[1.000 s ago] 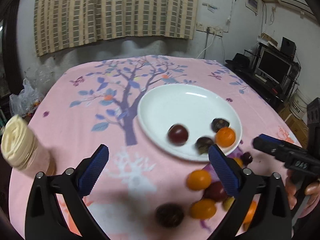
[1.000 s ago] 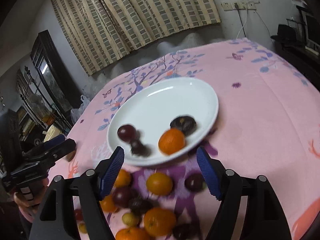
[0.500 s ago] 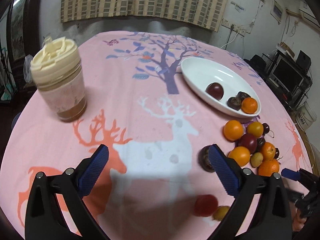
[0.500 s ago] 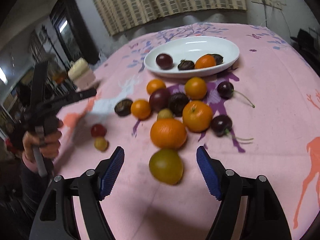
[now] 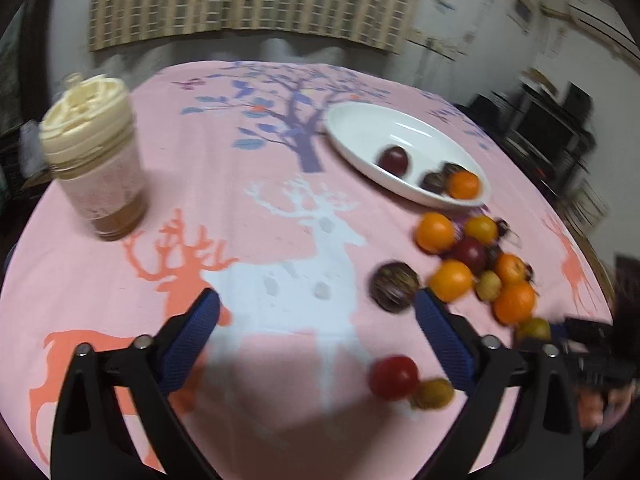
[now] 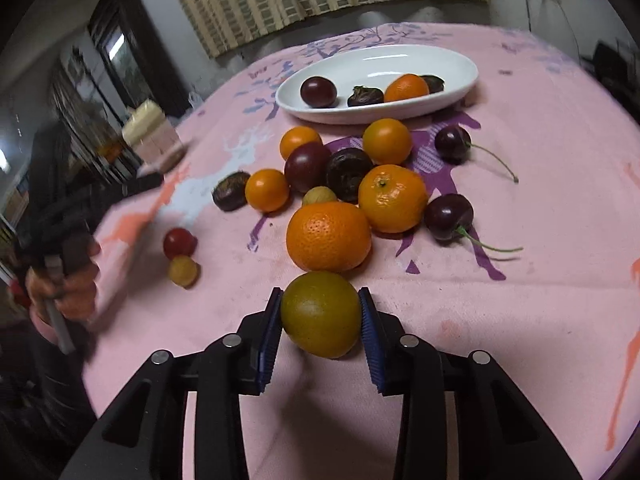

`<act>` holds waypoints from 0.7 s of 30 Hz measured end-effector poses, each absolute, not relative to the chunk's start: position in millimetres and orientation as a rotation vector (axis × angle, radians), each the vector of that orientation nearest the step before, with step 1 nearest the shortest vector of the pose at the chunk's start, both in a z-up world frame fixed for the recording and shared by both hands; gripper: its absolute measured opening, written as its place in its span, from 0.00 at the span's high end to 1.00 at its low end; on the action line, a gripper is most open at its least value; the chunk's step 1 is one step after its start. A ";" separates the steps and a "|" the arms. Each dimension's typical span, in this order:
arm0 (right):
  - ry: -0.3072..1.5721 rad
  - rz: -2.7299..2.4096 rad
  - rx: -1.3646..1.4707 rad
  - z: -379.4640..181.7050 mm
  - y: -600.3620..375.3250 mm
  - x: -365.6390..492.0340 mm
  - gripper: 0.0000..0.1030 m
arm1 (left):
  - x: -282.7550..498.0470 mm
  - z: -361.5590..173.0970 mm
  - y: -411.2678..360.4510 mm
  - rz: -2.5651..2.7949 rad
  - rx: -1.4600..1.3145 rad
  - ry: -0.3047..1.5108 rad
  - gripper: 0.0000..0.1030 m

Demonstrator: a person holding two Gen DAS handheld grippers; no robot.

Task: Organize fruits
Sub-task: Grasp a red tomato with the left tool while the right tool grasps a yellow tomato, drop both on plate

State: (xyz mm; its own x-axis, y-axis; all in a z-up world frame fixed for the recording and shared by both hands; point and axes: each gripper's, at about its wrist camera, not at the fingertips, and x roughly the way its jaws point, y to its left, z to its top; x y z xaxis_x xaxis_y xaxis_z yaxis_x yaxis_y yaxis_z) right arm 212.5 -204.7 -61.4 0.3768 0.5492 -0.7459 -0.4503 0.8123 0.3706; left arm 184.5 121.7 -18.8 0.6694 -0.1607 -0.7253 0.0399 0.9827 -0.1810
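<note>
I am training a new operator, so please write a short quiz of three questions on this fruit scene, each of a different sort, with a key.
1. True or false: the right claw is shut on the greenish-yellow fruit.
2. How many fruits lie in the white plate? A) two B) four C) six
3. Fill the blank: the left claw is ____ and holds nothing.

Key:
1. True; both pads touch the fruit's sides.
2. B: one dark red plum, one orange and two dark brown fruits.
3. Open; its fingers stand wide apart above the tablecloth.
</note>
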 end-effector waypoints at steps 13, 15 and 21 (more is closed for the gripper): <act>0.995 0.633 0.142 -61.0 -208.3 214.5 0.64 | 174.1 -44.3 85.5 -0.303 -0.035 0.933 0.57; 0.995 0.633 0.144 -61.1 -208.4 214.2 0.63 | 173.5 -46.0 85.9 -0.317 -0.038 0.940 0.59; 0.989 0.637 0.154 -61.3 -209.5 214.0 0.63 | 167.9 -48.2 84.3 -0.338 -0.049 0.945 0.67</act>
State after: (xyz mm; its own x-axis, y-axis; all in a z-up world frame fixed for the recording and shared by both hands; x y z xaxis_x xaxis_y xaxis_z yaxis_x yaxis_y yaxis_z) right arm 214.0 -209.5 -61.3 0.3855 0.5652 -0.7293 -0.4300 0.8094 0.4000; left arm 167.9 84.3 -48.2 0.5371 -0.3056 -0.7862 0.2629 0.9463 -0.1882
